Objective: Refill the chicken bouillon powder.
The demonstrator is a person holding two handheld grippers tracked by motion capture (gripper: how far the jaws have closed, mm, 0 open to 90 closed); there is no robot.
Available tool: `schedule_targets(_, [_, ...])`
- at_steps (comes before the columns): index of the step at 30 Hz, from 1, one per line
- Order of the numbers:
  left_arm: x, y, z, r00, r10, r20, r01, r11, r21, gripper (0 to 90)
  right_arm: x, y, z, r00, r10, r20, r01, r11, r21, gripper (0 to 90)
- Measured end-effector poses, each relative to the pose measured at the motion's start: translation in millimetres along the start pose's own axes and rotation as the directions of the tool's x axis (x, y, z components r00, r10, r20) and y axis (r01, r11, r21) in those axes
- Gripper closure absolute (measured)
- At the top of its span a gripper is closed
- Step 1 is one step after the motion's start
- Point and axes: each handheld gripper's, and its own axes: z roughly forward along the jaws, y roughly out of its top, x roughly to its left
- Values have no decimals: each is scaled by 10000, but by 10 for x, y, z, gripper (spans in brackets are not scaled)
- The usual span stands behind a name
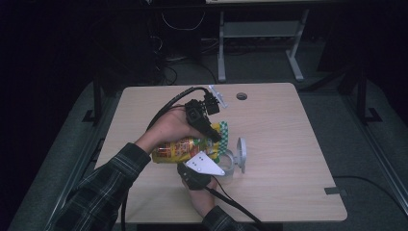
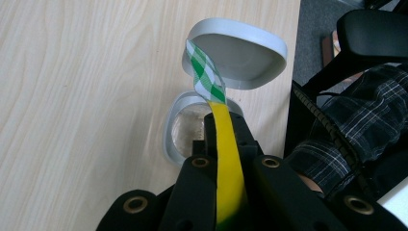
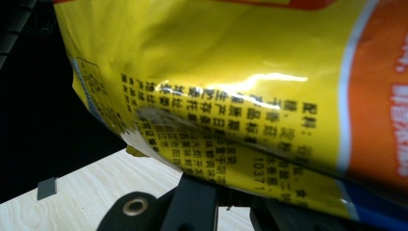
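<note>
I had the left gripper (image 1: 215,135) clamped on the bag (image 1: 185,148), jaws pinching its flat yellow edge at centre table. Just toward three o'clock of it, the open tub (image 2: 174,126) sat under the bag's green-checked tip, lid (image 2: 240,57) tilted up. At six o'clock, my right gripper (image 1: 204,169) was closed against the bag's printed side.
</note>
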Motion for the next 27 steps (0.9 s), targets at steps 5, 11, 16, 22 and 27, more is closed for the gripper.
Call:
schedule_targets(5, [0, 4, 1, 10000, 2, -9, -2, 10000, 20, 900, 2, 1, -1, 10000, 36, -5, -36, 10000, -6, 900])
schedule_targets(11, [-8, 12, 13, 10000, -24, -4, 24, 10000, 0, 900, 0, 3, -4, 10000, 41, -3, -41, 10000, -40, 900])
schedule_targets(16, [-8, 11, 8, 10000, 2, 7, -2, 10000, 5, 900, 0, 4, -5, 10000, 7, -9, -7, 10000, -46, 900])
schedule_targets(22, [-8, 12, 10, 10000, 0, 9, 0, 10000, -13, 900, -1, 4, -5, 10000, 9, -3, -9, 10000, -44, 900])
schedule_targets(27, [-6, 10, 2, 10000, 33, 21, -33, 10000, 31, 900, 1, 5, -6, 10000, 14, -11, -14, 10000, -26, 900])
